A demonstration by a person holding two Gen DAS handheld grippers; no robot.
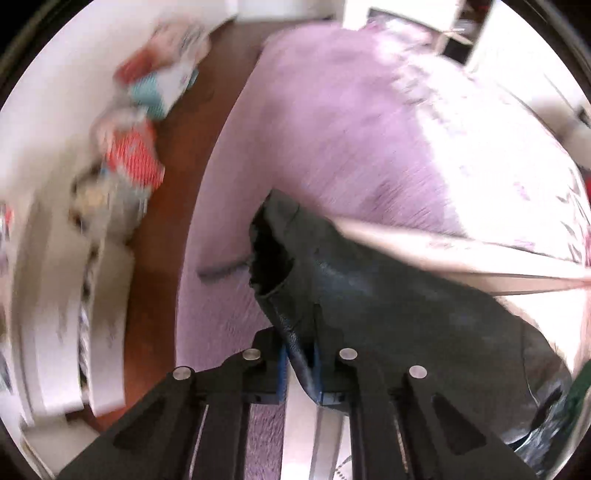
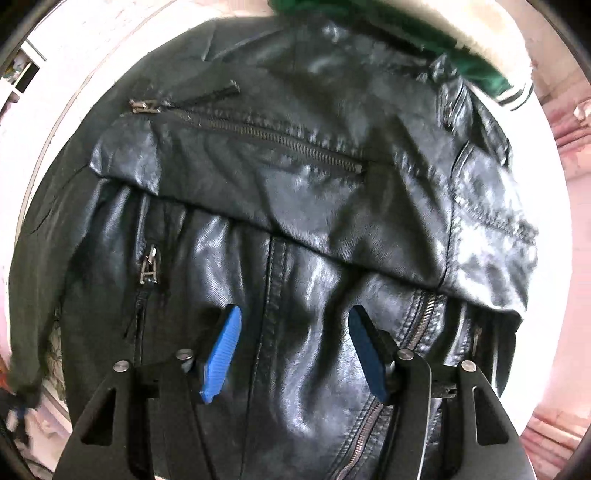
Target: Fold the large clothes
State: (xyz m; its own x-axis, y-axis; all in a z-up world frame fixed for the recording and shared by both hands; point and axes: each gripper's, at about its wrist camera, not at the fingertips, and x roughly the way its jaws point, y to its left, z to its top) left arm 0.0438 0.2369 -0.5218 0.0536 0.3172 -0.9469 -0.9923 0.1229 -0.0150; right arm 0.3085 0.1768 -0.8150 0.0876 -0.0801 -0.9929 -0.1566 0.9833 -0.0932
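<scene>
A black leather jacket (image 2: 295, 229) with several zips lies spread out under my right gripper (image 2: 293, 317), which points straight down over it, open, with its blue pads (image 2: 221, 354) apart and nothing pinched between them. In the left wrist view my left gripper (image 1: 300, 354) is shut on the jacket's sleeve (image 1: 332, 280). The sleeve's open cuff (image 1: 267, 254) points away over a lilac bedspread (image 1: 332, 122). The sleeve runs off to the right into the jacket's body.
A brown floor strip (image 1: 173, 177) runs along the bed's left side, with colourful blurred packages (image 1: 140, 147) and white furniture (image 1: 55, 314) beyond it. A green garment (image 2: 424, 33) lies at the jacket's far edge. Pale bedding (image 2: 554, 369) surrounds the jacket.
</scene>
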